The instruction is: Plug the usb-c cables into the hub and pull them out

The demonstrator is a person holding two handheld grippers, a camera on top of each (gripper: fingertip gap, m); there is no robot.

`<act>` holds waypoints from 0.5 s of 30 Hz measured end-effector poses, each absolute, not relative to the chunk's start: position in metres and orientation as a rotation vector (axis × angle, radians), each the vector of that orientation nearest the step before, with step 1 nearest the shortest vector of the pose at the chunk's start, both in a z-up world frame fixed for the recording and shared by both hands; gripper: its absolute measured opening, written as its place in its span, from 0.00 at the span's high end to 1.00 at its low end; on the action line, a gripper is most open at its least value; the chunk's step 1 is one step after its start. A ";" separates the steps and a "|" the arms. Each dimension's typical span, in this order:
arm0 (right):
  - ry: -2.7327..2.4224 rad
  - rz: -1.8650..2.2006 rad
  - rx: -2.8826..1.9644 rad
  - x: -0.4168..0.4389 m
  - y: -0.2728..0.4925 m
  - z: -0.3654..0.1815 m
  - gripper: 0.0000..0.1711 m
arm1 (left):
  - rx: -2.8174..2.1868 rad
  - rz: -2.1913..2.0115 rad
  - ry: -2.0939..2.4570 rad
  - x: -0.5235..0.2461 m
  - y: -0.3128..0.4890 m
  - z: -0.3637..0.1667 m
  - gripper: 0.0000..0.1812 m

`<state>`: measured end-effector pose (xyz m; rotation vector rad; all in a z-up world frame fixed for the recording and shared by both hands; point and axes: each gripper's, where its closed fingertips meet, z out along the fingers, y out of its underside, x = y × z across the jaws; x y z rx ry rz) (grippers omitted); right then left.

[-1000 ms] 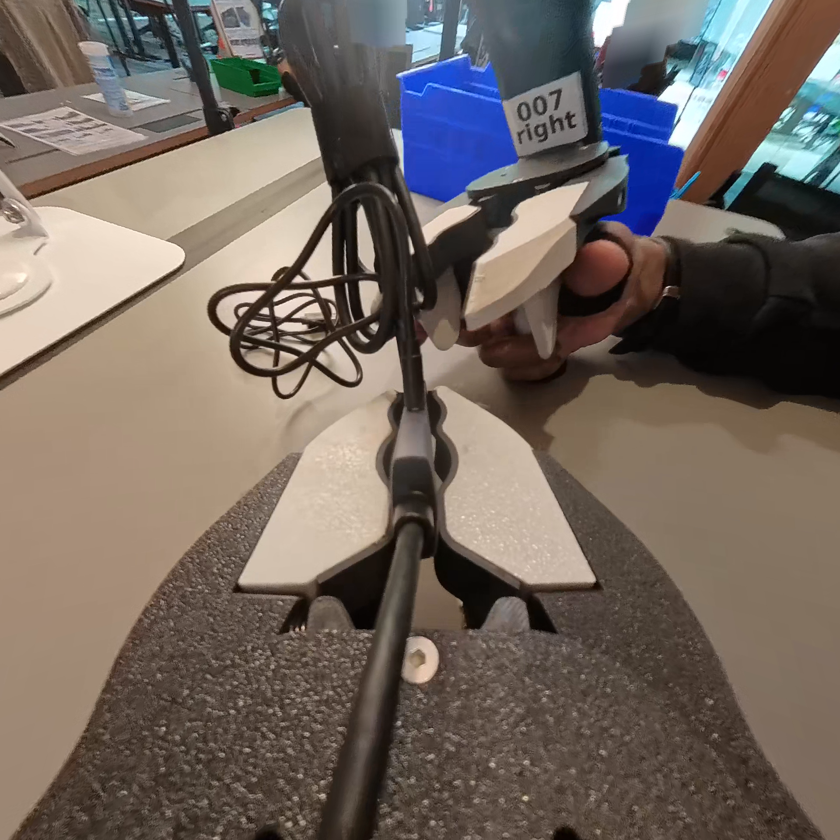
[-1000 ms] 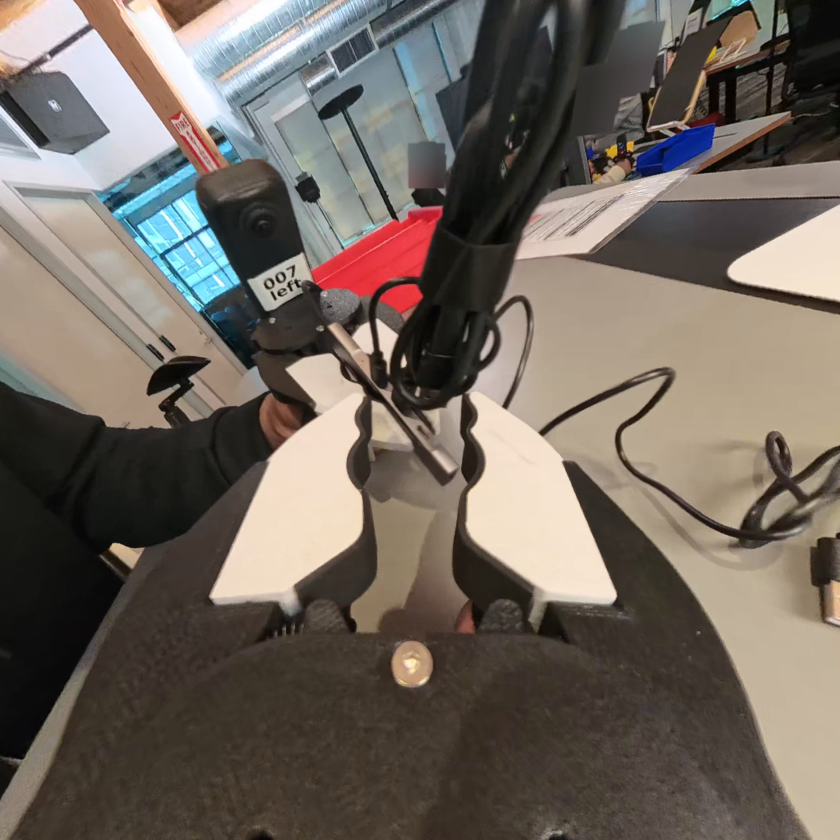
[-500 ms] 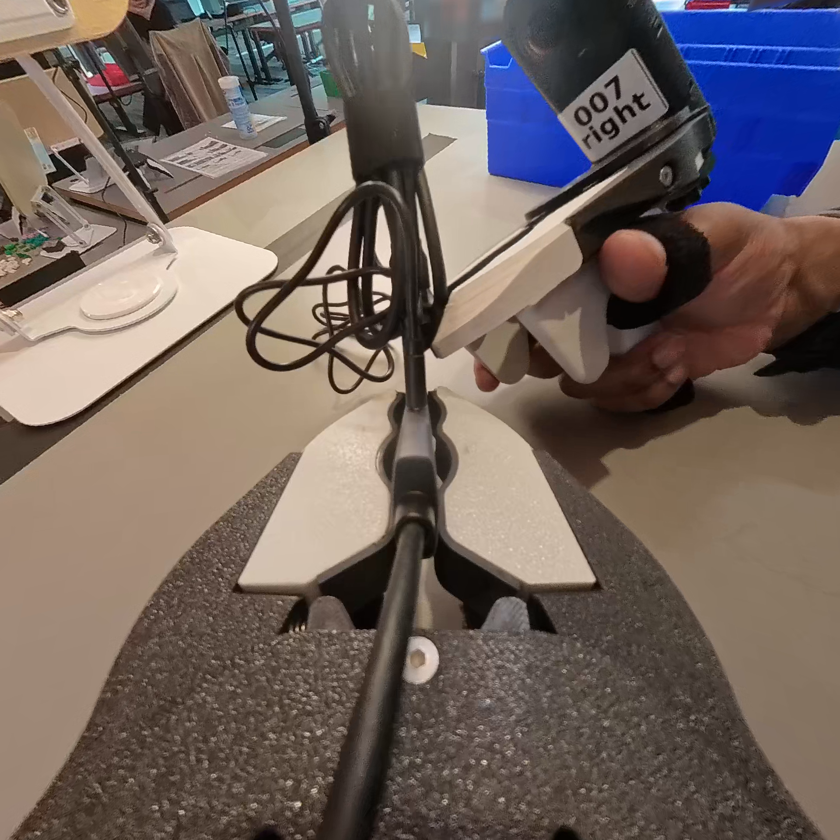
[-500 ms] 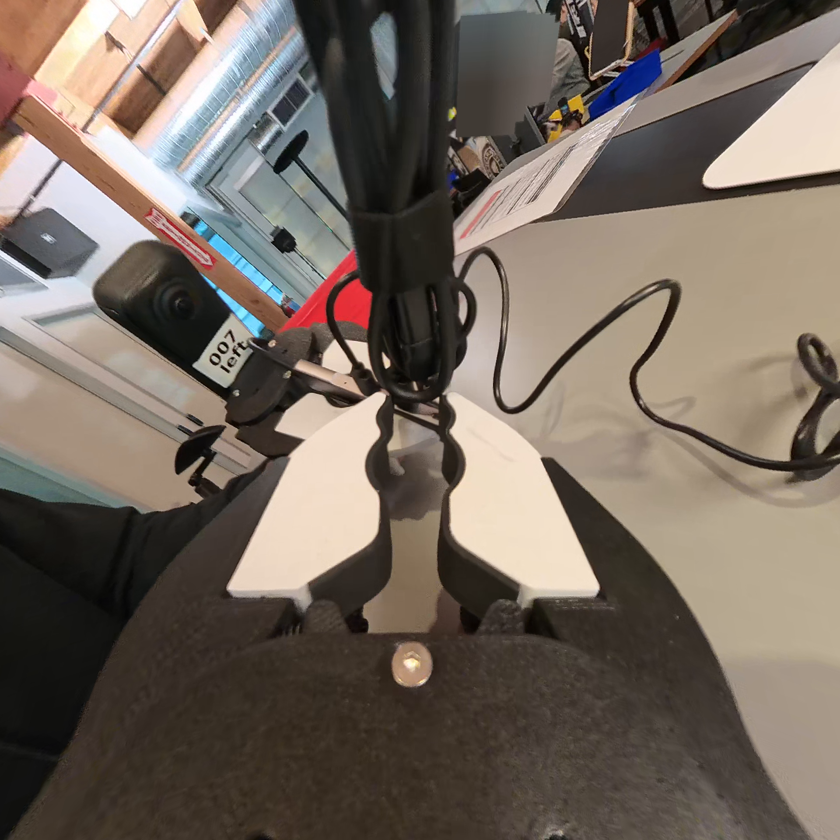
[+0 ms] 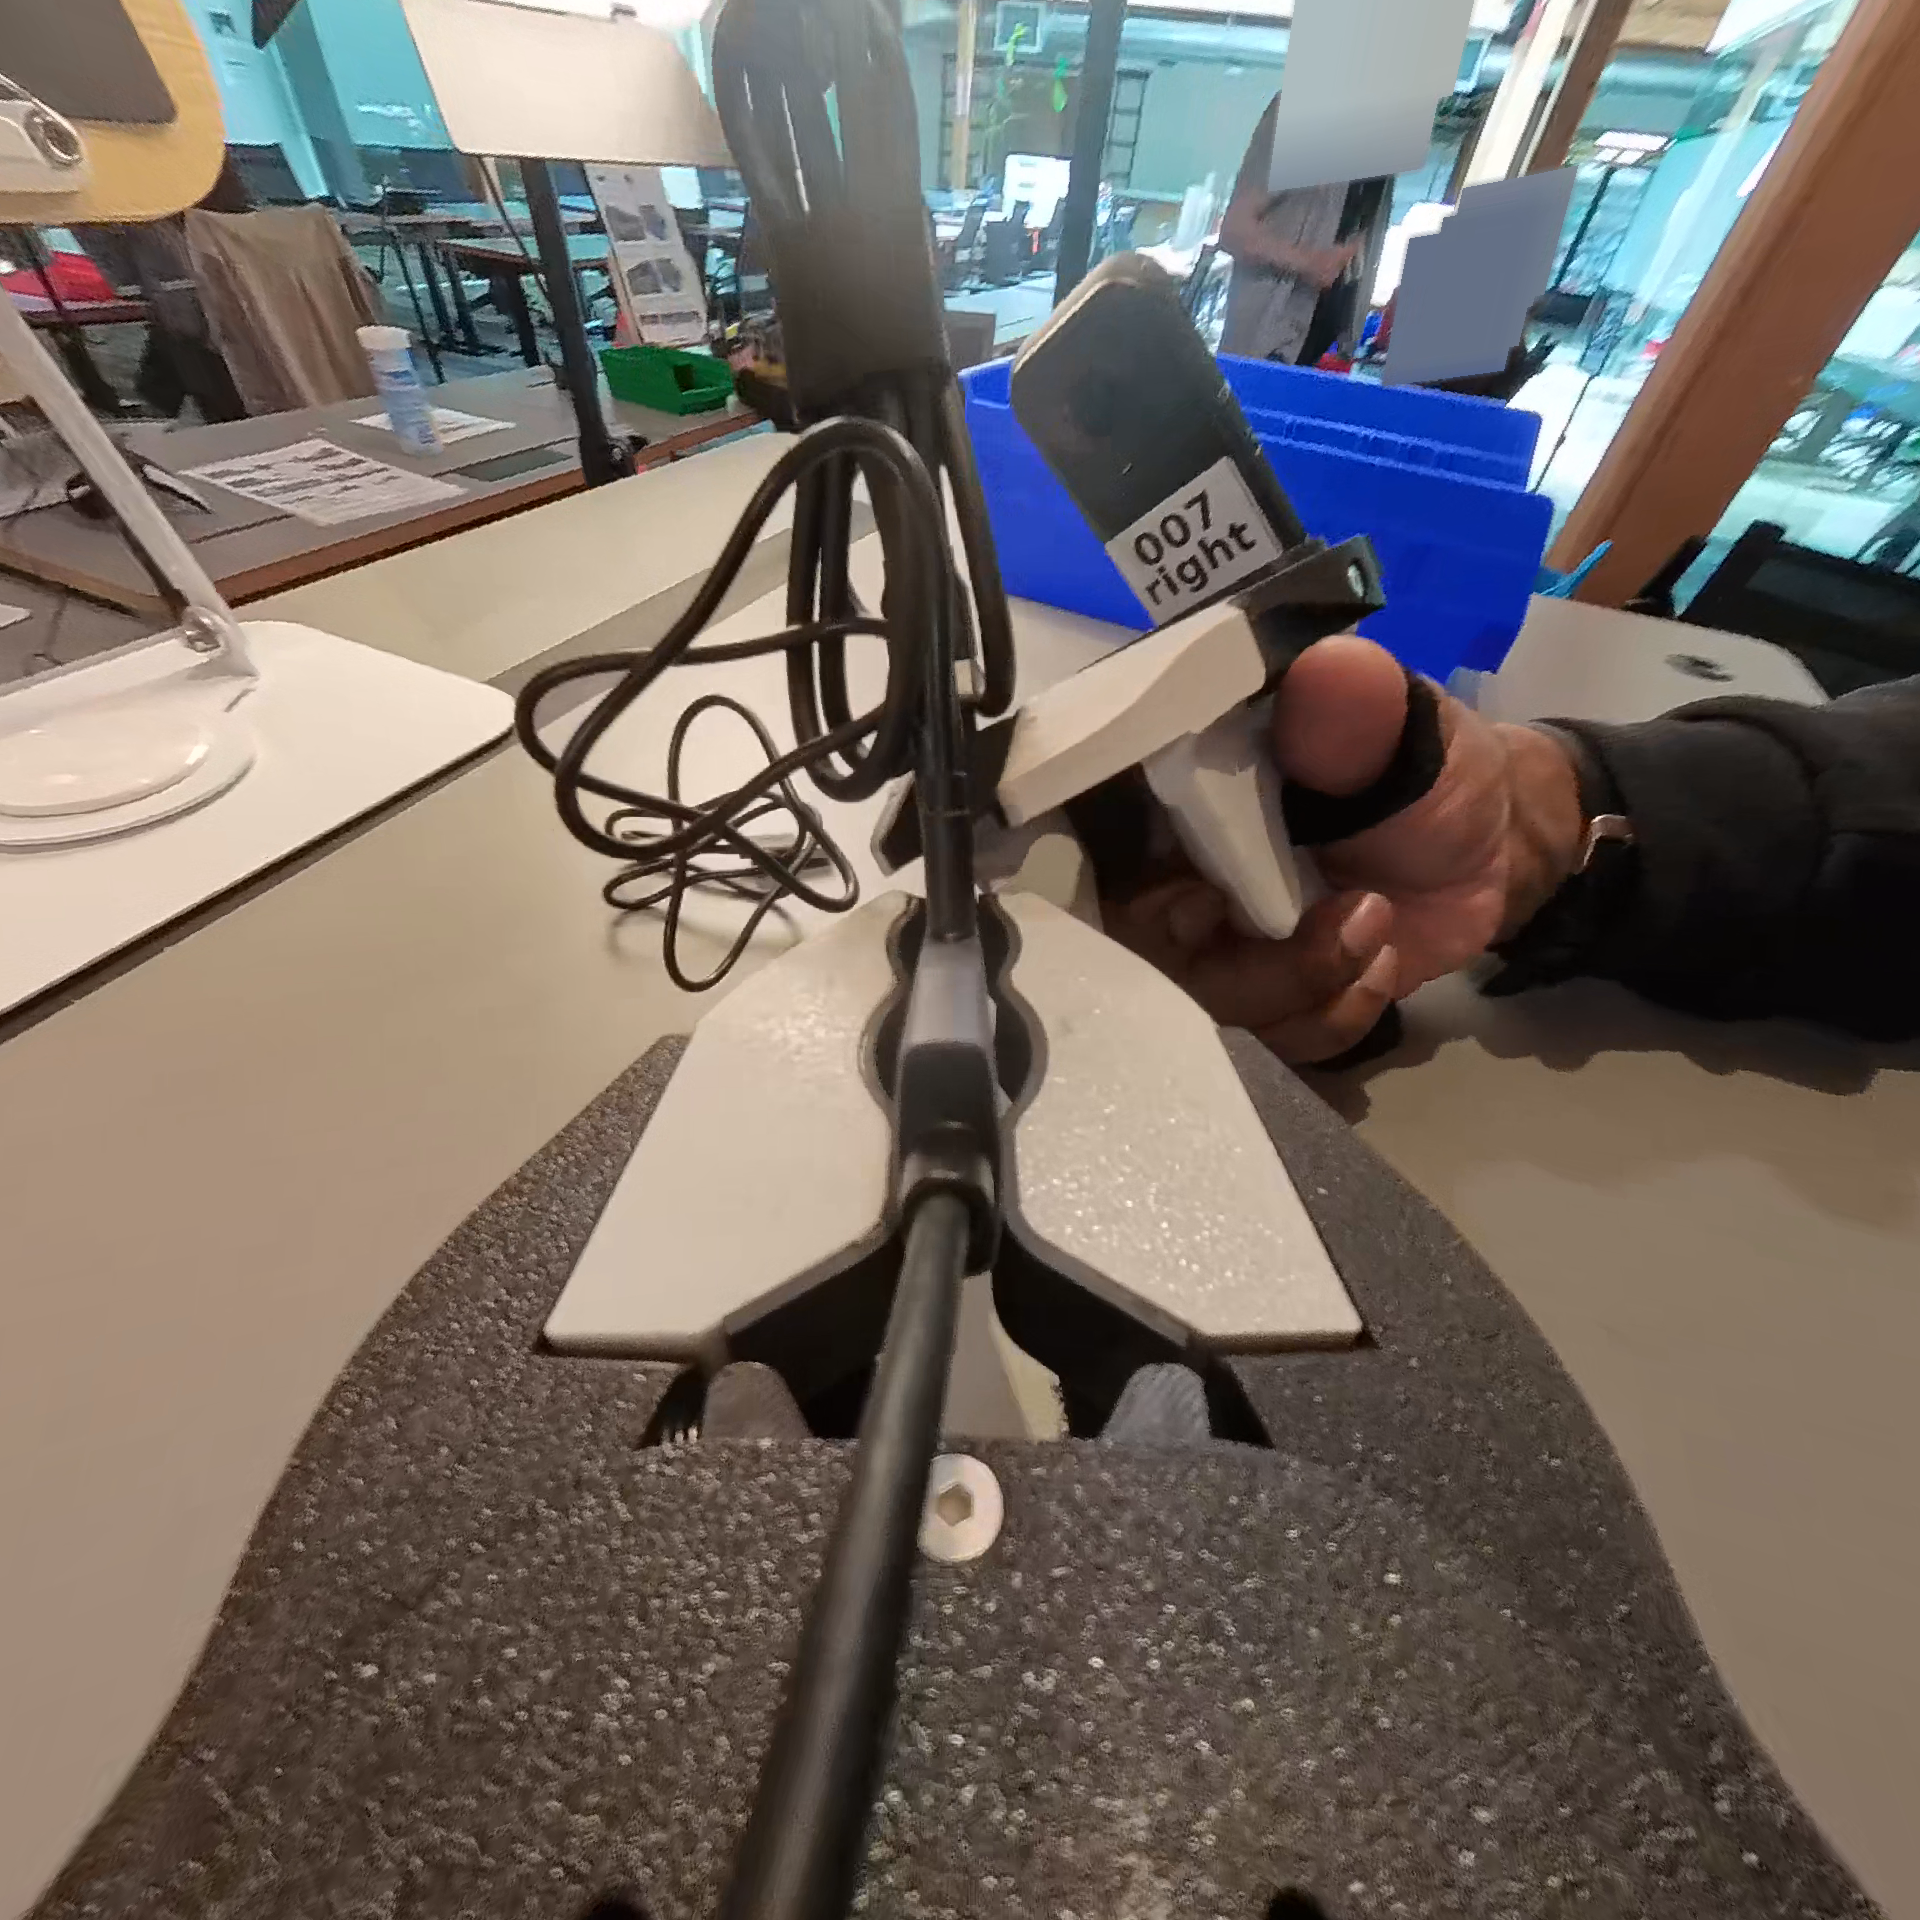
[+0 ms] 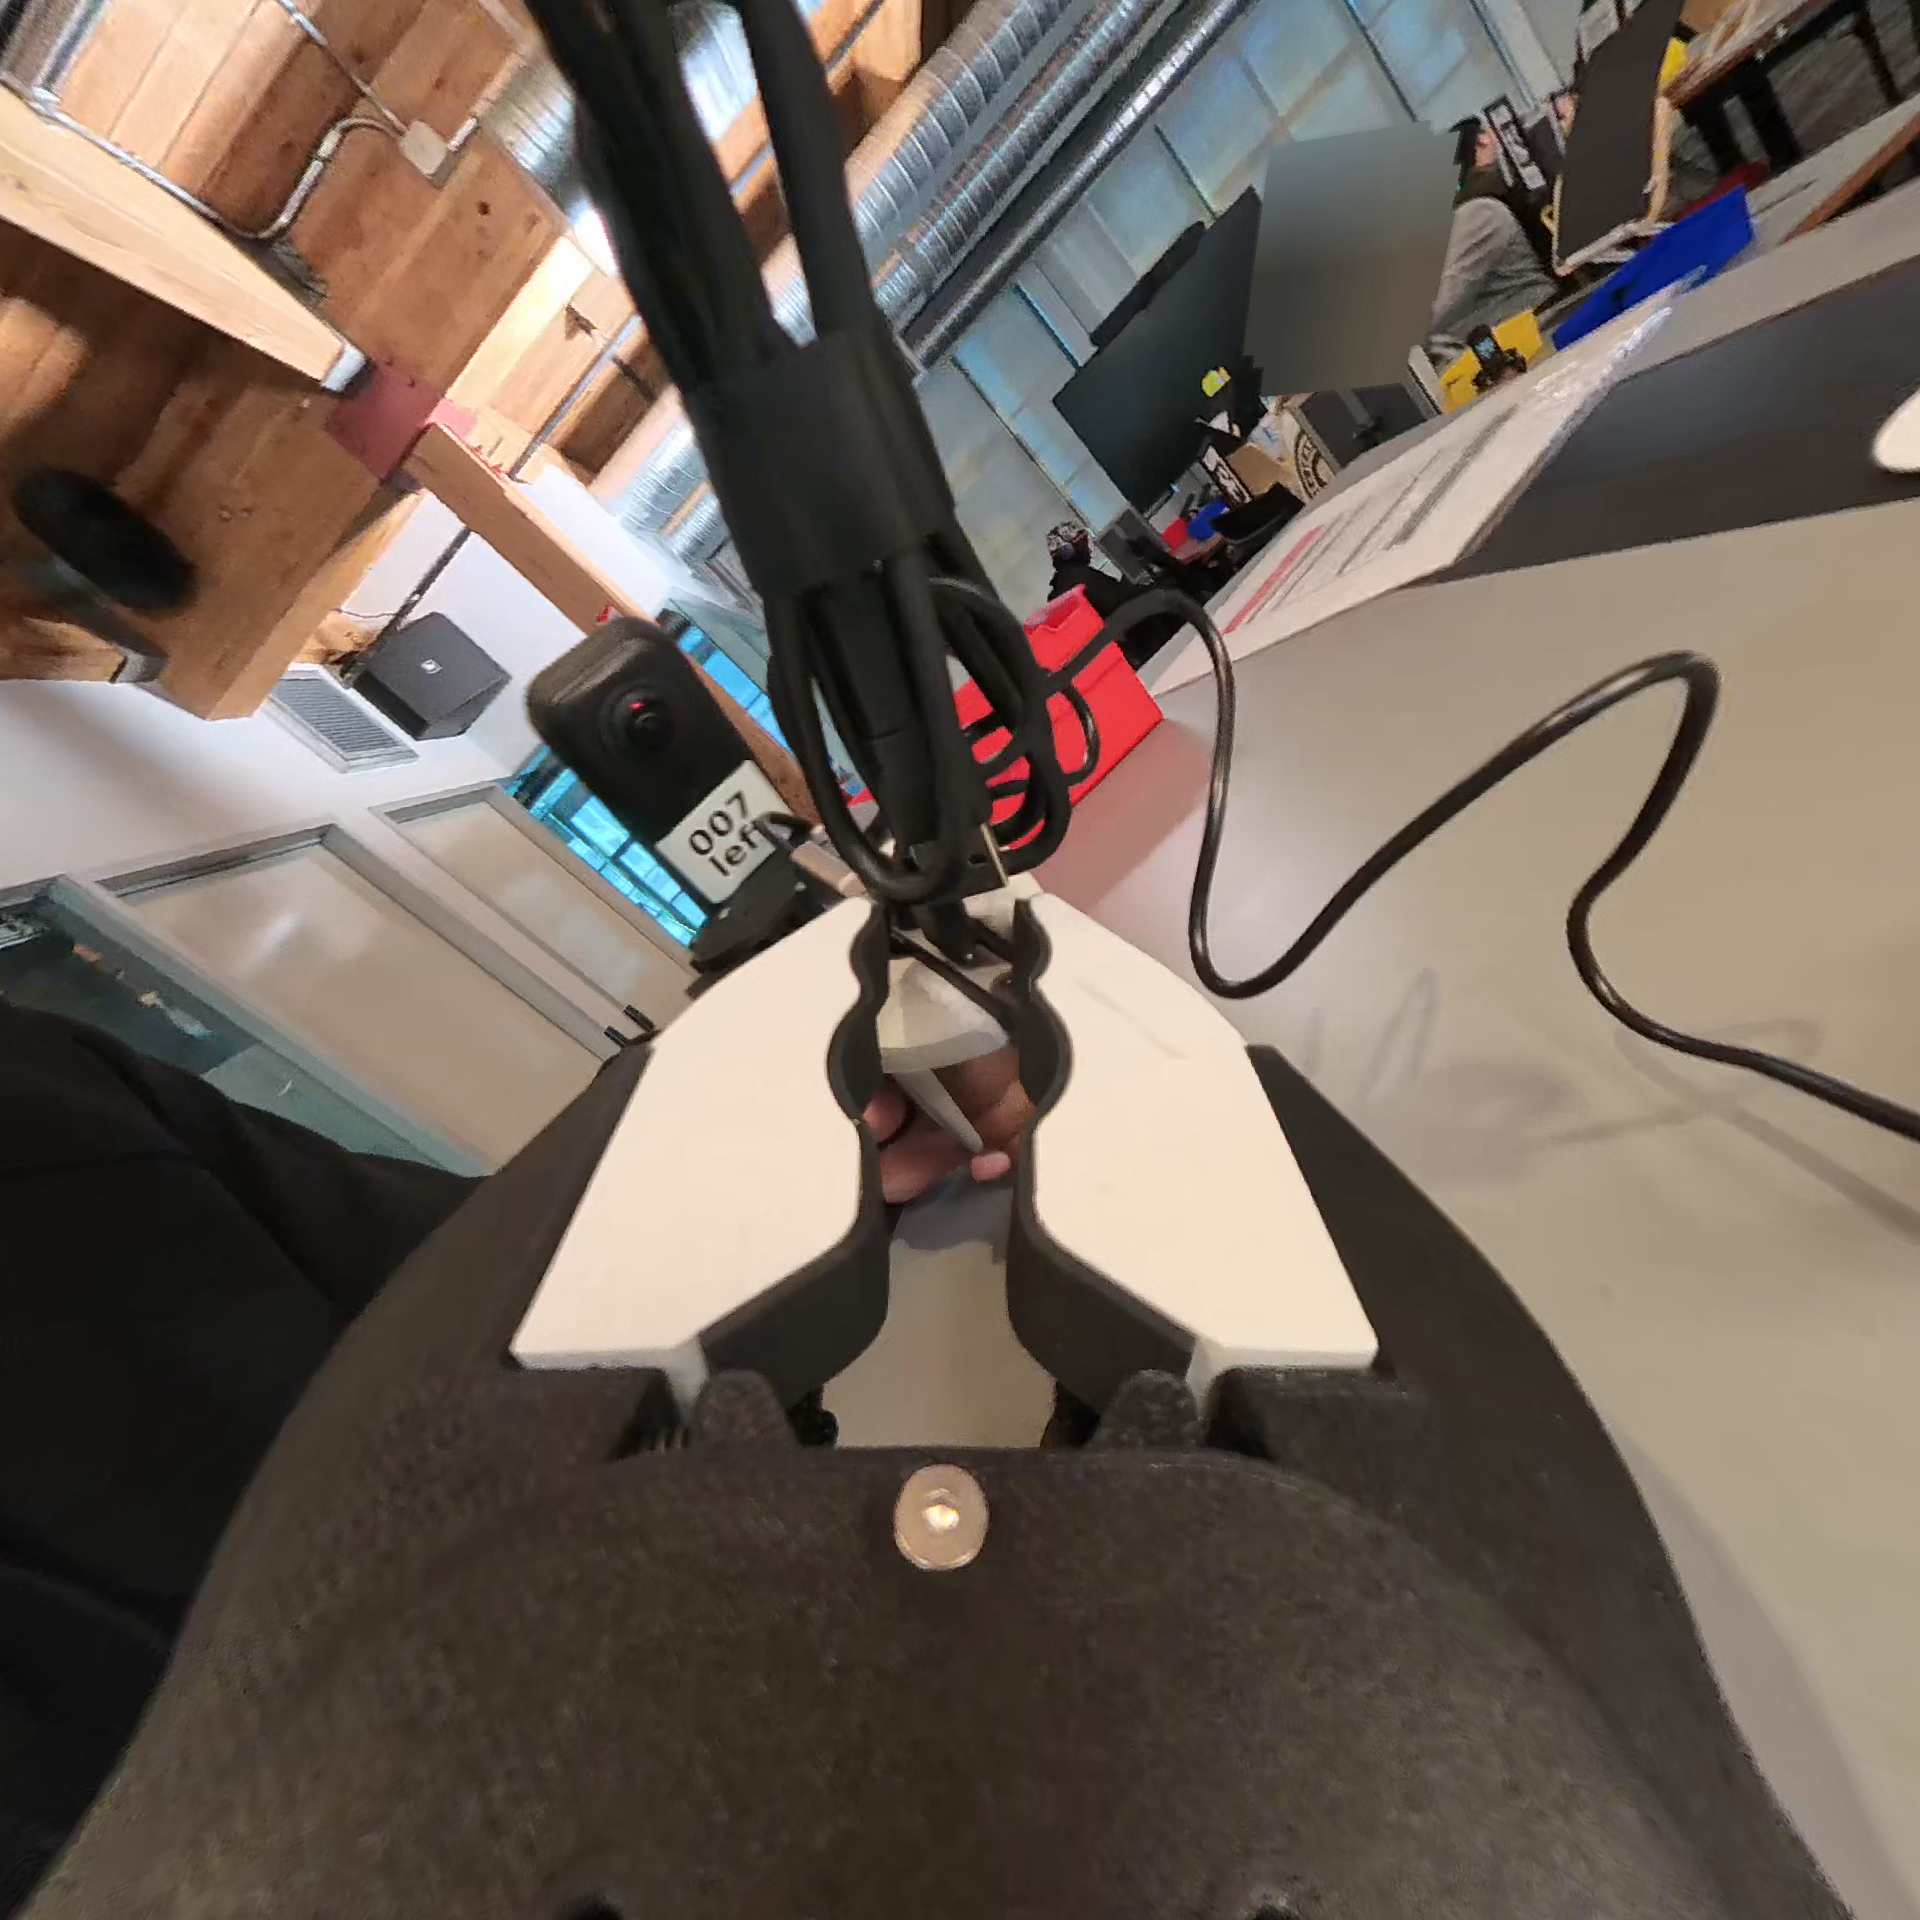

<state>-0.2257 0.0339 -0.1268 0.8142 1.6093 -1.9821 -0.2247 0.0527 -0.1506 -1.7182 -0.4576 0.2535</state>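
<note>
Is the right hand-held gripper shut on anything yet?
No, in the right wrist view the right hand-held gripper is open, a clear gap between its white fingers, just below the hanging black cable bundle.

White printed sticker on each tongs' black camera [image 5: 1132,416], papers [image 5: 301,480] too blurred

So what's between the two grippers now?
Loops of the black cable bundle hang between right gripper and left gripper, which clamps a plug: right wrist view.
</note>
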 end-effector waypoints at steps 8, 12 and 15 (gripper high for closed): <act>1.618 -2.063 0.794 -0.225 0.033 -0.121 0.86 | -1.610 0.158 -0.493 -0.225 0.047 -0.140 0.94; 1.702 -2.172 0.853 -0.234 0.038 -0.117 0.86 | -1.617 0.248 -0.528 -0.231 0.045 -0.141 0.94; 1.720 -2.199 0.867 -0.234 0.038 -0.115 0.87 | -1.643 0.308 -0.524 -0.232 0.047 -0.143 0.94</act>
